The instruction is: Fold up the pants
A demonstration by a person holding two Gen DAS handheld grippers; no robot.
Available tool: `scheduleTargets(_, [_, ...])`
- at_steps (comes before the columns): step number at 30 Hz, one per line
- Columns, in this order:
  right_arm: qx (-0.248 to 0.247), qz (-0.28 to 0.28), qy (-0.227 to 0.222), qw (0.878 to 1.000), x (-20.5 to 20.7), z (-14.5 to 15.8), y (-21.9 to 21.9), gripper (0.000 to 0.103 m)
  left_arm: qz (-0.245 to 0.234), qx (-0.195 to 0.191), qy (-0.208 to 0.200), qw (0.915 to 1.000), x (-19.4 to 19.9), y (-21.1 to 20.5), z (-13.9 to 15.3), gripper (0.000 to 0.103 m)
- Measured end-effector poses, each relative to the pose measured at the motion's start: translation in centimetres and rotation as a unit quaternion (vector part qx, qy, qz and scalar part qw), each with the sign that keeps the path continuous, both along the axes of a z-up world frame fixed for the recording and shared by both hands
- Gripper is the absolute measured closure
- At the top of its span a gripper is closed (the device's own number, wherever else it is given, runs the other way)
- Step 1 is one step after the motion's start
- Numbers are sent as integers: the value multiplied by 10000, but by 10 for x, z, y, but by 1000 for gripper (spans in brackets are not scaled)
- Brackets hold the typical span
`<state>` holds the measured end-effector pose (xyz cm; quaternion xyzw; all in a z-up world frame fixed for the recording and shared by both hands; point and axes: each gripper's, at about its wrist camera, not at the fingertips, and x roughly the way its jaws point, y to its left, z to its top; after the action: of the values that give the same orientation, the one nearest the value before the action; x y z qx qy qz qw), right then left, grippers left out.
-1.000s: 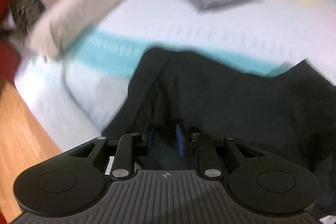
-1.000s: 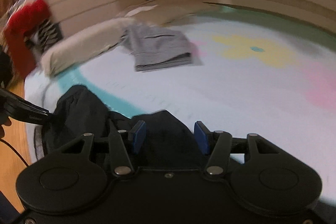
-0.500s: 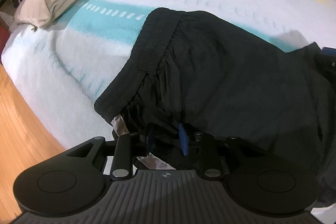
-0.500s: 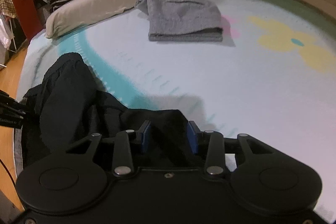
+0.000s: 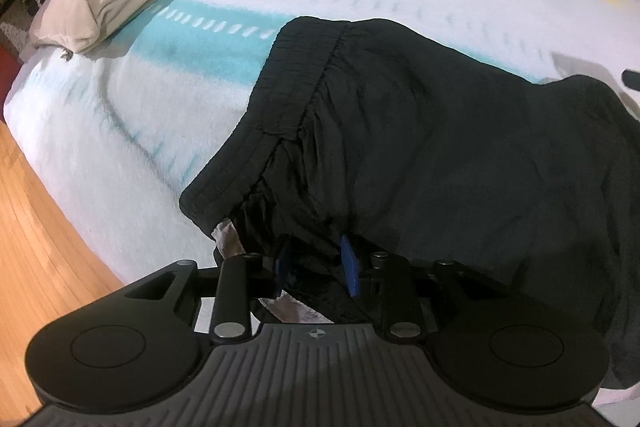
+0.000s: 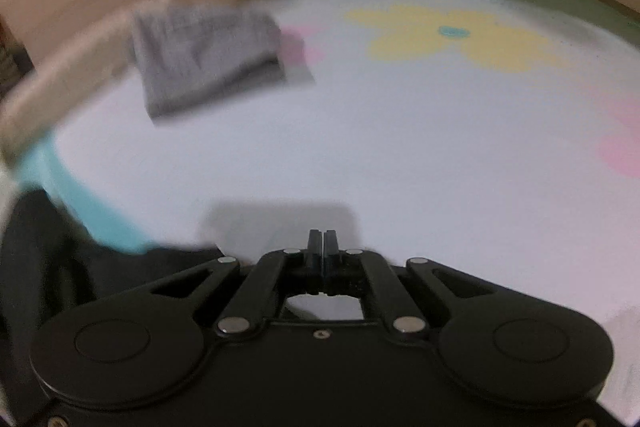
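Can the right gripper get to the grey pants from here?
Probably yes: only bare blanket lies between the right gripper and the grey pants. Its jaws are shut, so it must open first.

pants [image 5: 440,147] – matt black cloth | blanket [image 5: 120,131] – fuzzy cloth | floor [image 5: 36,227] – glossy wood | fingers [image 5: 349,267] – blue pads

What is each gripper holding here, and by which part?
Left gripper: black pants, by bunched fabric just below the waistband. Right gripper: jaws shut, nothing between them.
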<state>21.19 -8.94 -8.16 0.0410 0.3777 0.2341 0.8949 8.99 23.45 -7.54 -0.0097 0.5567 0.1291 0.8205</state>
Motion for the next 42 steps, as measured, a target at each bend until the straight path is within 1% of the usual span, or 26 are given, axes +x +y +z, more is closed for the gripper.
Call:
scheduleTargets(1, [164,306,32,9994,-2,4,0,86,17,-12,5,10000,0,0,0,75])
scheduleTargets(2, [156,539,-9,9984,-6,9,3,86,34,-17,9,10000,0,1,0,75])
scheduleTargets(3, [-6,708,-99,9974,-12,12,11,69,41,-13,18,10000,0,1,1,75])
scheduleTargets(4, [-133,818,-130,9965,-15,13,16,57,41,-4,27,10000,0,1,1,75])
scheduleTargets(5, [-213,914,-135,9955,-18,12,22,41,41,5,40,10000,-1,0,1,75])
scheduleTargets(6, [-258,966,-136,9949,-20,9,28,38,39,4,48,10000,-1,1,1,75])
scheduleTargets(8, [-353,1047,-35,9939,-19,2,37,41,56,-24,54,10000,-2,2,1,75])
scheduleTargets(10, [-558,1107,136,9922,-19,-7,44,69,71,-67,56,9999,-3,3,1,75])
scheduleTargets(11, [-705,1014,178,9922,-17,-12,48,96,80,-84,57,9999,-3,4,1,75])
scheduleTargets(12, [-755,871,149,9932,-16,-14,49,99,87,-104,61,9999,-3,5,1,74])
scheduleTargets(15, [-833,239,123,9962,-9,-17,39,99,50,-139,89,9999,-7,6,1,74])
scheduleTargets(16, [-964,128,61,9952,-9,-16,38,99,29,-136,84,9999,-8,7,2,75])
scheduleTargets(18, [-1062,119,-141,9942,-16,-7,36,96,-22,-170,20,9999,-12,10,5,75])
scheduleTargets(20, [-990,120,-435,9941,-29,11,38,85,-10,-260,-54,9996,-15,16,11,75])
scheduleTargets(22, [-1052,339,-817,9905,-48,31,46,84,142,-277,-191,9993,-16,25,21,75])
scheduleTargets(23, [-999,504,-946,9892,-59,40,51,82,231,-235,-301,9990,-16,30,28,75])
scheduleTargets(25, [-815,983,-1105,9856,-82,53,68,64,370,-27,-485,9981,-15,39,39,75])
scheduleTargets(26, [-788,1204,-1212,9821,-96,56,79,47,473,116,-574,9972,-16,44,44,75])
scheduleTargets(27, [-803,1443,-1397,9763,-114,58,91,39,560,225,-633,9962,-17,49,49,75])
scheduleTargets(29, [-901,1883,-1606,9647,-144,53,116,41,688,352,-667,9948,-19,59,53,75])
scheduleTargets(32, [-1055,2457,-1660,9492,-177,37,152,48,805,337,-681,9939,-23,69,56,75])
scheduleTargets(34, [-1314,2663,-1841,9370,-195,24,173,52,860,297,-680,9935,-26,72,57,75])
scheduleTargets(35, [-1406,2716,-1885,9333,-200,17,182,52,871,253,-675,9936,-27,74,57,75])
scheduleTargets(38, [-1506,2754,-1889,9305,-204,1,200,59,930,55,-635,9936,-24,81,55,75])
scheduleTargets(40, [-1597,2759,-1894,9287,-203,-5,211,60,986,-56,-647,9930,-23,85,56,75])
scheduleTargets(42, [-1790,2846,-1903,9224,-204,-13,224,60,1012,-70,-694,9924,-23,87,57,75])
